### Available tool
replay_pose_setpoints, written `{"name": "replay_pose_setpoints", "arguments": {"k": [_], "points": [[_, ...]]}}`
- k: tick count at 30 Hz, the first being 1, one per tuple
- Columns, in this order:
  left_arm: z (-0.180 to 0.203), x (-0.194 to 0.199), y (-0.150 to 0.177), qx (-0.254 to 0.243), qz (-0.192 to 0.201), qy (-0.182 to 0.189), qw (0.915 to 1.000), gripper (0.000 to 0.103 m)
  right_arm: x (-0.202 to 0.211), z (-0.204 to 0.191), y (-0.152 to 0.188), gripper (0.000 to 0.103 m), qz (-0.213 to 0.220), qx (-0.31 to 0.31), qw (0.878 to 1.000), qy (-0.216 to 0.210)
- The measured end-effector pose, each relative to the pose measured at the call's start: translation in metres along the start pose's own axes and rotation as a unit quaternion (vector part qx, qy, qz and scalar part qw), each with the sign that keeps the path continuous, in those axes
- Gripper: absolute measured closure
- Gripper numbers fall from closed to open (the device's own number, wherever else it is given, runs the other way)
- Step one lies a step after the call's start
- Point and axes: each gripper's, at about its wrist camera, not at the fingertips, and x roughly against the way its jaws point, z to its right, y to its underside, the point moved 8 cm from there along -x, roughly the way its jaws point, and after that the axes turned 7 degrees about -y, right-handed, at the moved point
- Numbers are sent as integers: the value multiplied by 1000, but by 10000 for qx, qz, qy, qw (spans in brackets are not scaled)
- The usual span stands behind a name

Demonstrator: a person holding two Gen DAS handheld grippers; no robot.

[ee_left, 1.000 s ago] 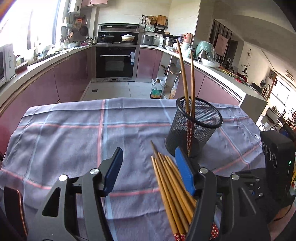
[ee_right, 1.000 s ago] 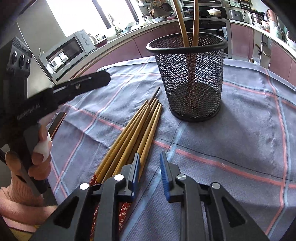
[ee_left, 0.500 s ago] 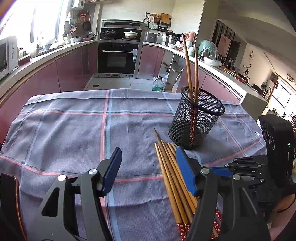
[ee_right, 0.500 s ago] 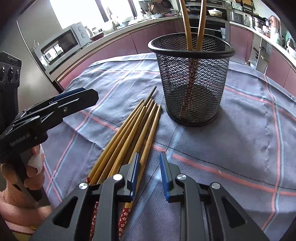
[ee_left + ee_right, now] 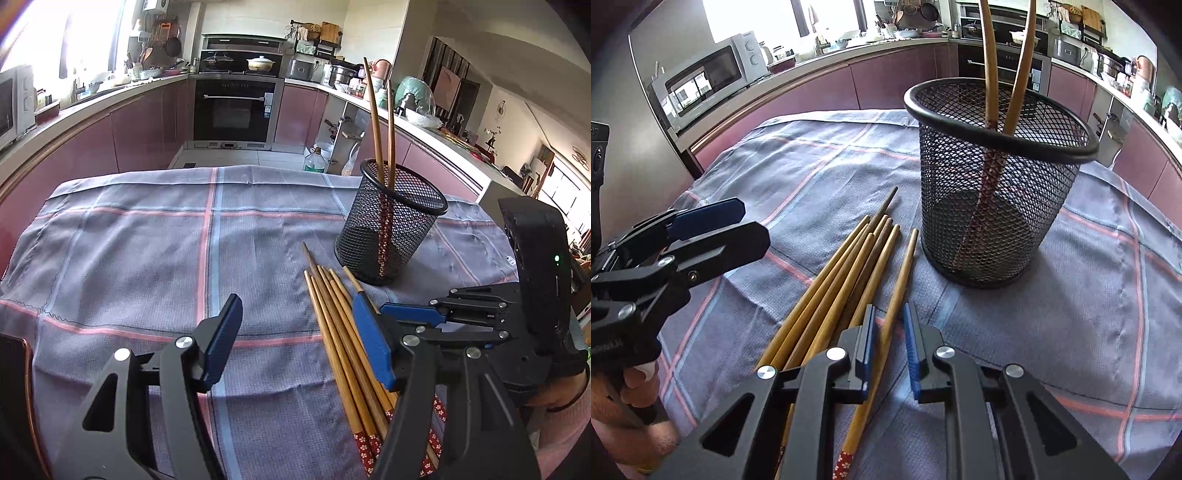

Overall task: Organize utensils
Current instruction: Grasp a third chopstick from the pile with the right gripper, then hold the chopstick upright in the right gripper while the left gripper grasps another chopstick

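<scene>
At six o'clock from the mesh holder (image 5: 993, 206), we see loose chopsticks (image 5: 846, 284), patterned ends hidden. Right gripper (image 5: 889, 350) straddles one chopstick (image 5: 897, 291), contact unclear; left gripper (image 5: 295, 339) spread, empty.

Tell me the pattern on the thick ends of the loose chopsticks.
Red with small white flowers on the chopsticks; clearest in the left wrist view.

Black angular tool (image 5: 889, 341) frames — blue ribbed pads (image 5: 371, 345), silver screws, pink sleeve (image 5: 565, 435).
</scene>
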Motion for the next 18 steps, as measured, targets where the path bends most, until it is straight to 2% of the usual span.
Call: {"name": "replay_pose_setpoints", "arguments": {"k": [3, 7, 12, 17, 18], "points": [[0, 0, 2, -3, -18, -4, 10000, 42, 4, 4, 2, 98, 46, -115, 9998, -167], [-1, 1, 6, -13, -26, -6, 10000, 42, 17, 1, 4, 98, 204, -148, 9985, -486], [9, 1, 9, -158, -67, 103, 9998, 42, 41, 3, 0, 98, 478, -177, 9968, -623], [30, -6, 20, -489, -347, 297, 9978, 51, 57, 4, -2, 98, 697, -179, 9949, -703], [33, -10, 23, -531, -442, 332, 9971, 57, 59, 3, -2, 98, 719, -192, 9946, -718]]}}
